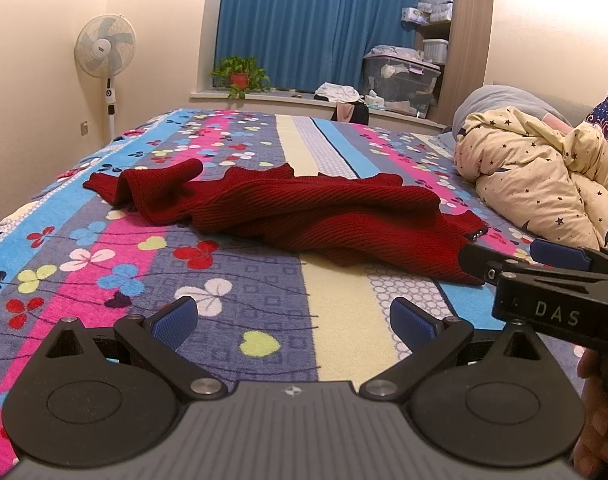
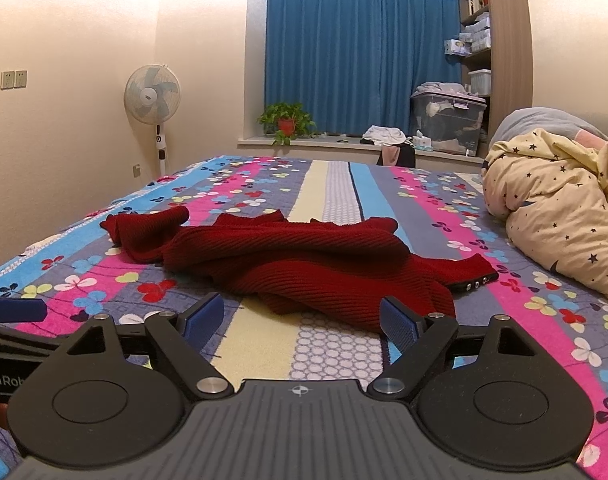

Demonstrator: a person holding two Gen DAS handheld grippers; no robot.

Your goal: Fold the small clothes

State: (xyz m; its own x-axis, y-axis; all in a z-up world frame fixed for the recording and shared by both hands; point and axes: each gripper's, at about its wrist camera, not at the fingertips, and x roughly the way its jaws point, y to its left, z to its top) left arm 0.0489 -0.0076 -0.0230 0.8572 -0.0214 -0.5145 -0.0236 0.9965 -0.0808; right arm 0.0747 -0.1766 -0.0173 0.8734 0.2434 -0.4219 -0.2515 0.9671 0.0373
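We have a red sweater (image 1: pixel 280 216) lying crumpled across the middle of both frames, on the bed (image 1: pixel 336 320), unfolded. Our left gripper (image 1: pixel 292 320) sits at the bottom of its view, jaws wide and empty, short of the cloth. Our right gripper (image 2: pixel 302 316) is also wide and empty, its right finger (image 2: pixel 400 326) just at the near hem. We judge the step is the first grasp: we should take two outer corners of the hem, low against the bed, and pull them apart to flatten the sweater before folding. A bunched grab would trap several layers.
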